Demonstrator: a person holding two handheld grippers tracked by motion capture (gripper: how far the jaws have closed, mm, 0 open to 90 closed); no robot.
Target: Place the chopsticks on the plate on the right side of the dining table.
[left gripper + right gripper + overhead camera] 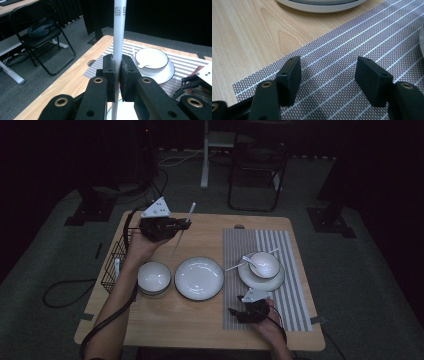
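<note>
long white plastic chopstick (118, 37) clamped between the two black jaws of the left gripper (118, 75), standing upright in the left gripper view with a small grey square mark near its top. in the high view, same chopstick (183, 228) held slantwise above the far left part of the light wooden table (210, 320), clear of the surface, with the left gripper (176, 227) closed tight around its middle and a grey three-cornered plate on top.

just nearer on the table, round white flat plate with a dark rim (199, 278), and to its left a small white bowl with a dark rim (154, 277), close beside each other. black wire basket (114, 265) at the left edge of the table, beside the forearm.

further right, grey striped woven placemat (290, 285) carrying a white saucer (261, 279) with a white bowl (265, 264) on it; white ceramic spoon (250, 261) resting in that bowl, a second pale stick (235, 266) lying off the saucer's left edge.

right gripper (239, 312) low over the near end of the placemat, jaws spread apart with nothing between them; in the right gripper view, bare striped placemat (352, 50) seen through the gap.

black folding chair (259, 165) on the grey floor beyond the table.
</note>
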